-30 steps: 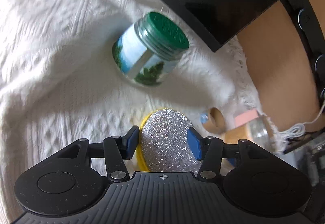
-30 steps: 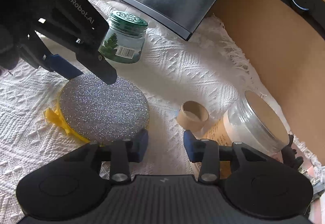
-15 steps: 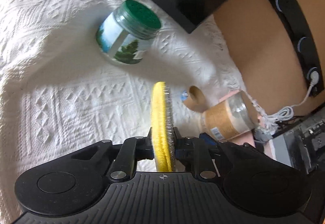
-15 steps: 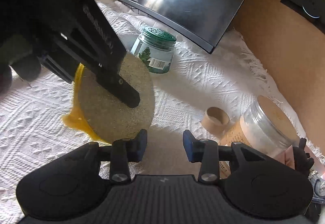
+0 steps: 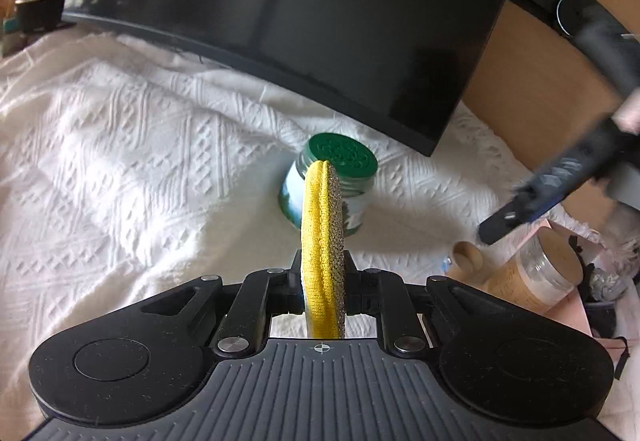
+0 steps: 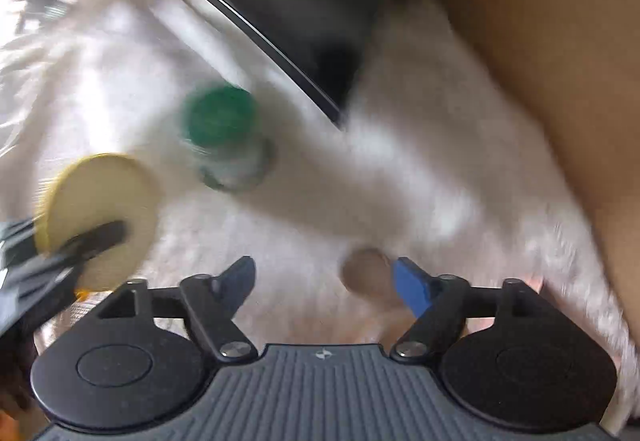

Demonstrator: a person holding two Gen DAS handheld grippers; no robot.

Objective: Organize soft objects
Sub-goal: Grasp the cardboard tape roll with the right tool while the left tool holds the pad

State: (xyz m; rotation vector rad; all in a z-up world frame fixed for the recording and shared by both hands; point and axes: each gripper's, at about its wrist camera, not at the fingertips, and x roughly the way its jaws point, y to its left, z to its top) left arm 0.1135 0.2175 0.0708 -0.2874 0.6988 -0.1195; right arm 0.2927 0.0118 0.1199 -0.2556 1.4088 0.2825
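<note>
Here we have the left hand-held gripper (image 5: 323,283) closed on the round scouring pad (image 5: 322,241), holding it edge-on at the centre of the left wrist view, lifted clear of the white woven cloth (image 5: 120,169). The pad shows a yellow fabric side on the left and a glittery mesh side on the right; its lower part sits pinched between the two fingers, and its top edge overlaps the green-lidded jar (image 5: 340,177) standing behind it below the dark monitor (image 5: 300,21).

In the right wrist view, which is heavily blurred, the same pad appears as a pale disc at the left edge, gripped by a dark finger. The right hand-held gripper (image 6: 326,283) is wide open and holds nothing; a small tan roll (image 6: 366,273) lies just inside its right finger. At the lower right of the left wrist view we also see a clear jar with a tan lid (image 5: 540,273) lying on its side.

We judge the pad to be light and springy, so it should squash under the fingers rather than slip, and the mesh face probably gives good friction. Being thin and floppy at the rim, it seems best held as now, across its flat faces well in from the edge, with moderate pressure.
</note>
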